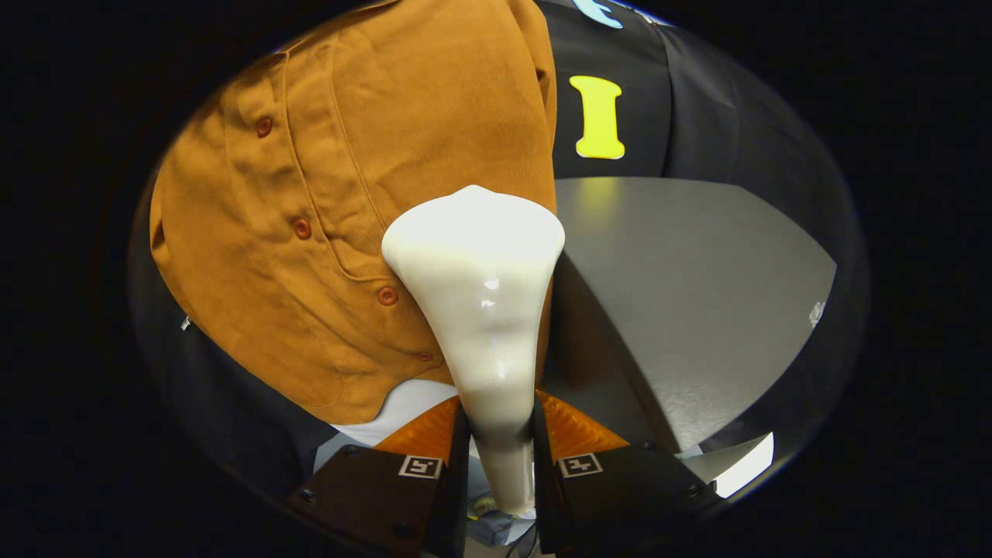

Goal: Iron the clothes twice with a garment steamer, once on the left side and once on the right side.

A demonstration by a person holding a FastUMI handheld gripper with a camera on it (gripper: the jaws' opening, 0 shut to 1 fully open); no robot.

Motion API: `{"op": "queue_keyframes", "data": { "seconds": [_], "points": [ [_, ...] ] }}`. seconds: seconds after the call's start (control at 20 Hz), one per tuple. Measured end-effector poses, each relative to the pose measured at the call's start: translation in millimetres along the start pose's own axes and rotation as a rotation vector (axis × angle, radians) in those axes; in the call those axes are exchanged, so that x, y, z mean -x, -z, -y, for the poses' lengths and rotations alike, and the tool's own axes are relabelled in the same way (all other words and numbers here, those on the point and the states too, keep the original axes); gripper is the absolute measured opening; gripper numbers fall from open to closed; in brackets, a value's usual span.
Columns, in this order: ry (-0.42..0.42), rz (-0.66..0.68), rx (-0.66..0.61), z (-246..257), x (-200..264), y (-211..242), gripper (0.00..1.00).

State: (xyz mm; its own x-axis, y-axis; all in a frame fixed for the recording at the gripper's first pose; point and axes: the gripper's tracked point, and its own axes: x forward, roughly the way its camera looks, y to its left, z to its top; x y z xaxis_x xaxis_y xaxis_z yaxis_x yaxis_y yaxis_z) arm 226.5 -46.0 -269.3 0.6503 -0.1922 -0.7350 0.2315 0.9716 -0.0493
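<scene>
Between the gripper's (500,434) fingers sits the steamer's (479,294) narrow neck, both fingers pressing on it; its lower end runs out of sight below them. Ahead, its glossy cream head flares wide and covers part of the shirt (349,194), so whether they touch is unclear. That tan buttoned shirt hangs beyond, its top cut off, beside a grey table (697,294).

One steamer (479,294), clamped in hand-held gripper (500,442); one brown shirt (372,178); four buttons (301,229); one table (697,294).
</scene>
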Motion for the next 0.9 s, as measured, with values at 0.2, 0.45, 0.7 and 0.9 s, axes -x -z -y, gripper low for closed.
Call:
{"op": "queue_keyframes", "data": {
  "seconds": [0.2,0.45,0.7,0.9],
  "points": [
    [-0.011,0.157,0.012,-7,39,-50,0.39],
    [-0.062,0.337,0.029,-35,79,-104,0.39],
    [-0.145,0.460,0.106,-94,126,-128,0.39],
    [-0.214,0.502,0.169,-135,144,-127,0.39]
  ]
}}
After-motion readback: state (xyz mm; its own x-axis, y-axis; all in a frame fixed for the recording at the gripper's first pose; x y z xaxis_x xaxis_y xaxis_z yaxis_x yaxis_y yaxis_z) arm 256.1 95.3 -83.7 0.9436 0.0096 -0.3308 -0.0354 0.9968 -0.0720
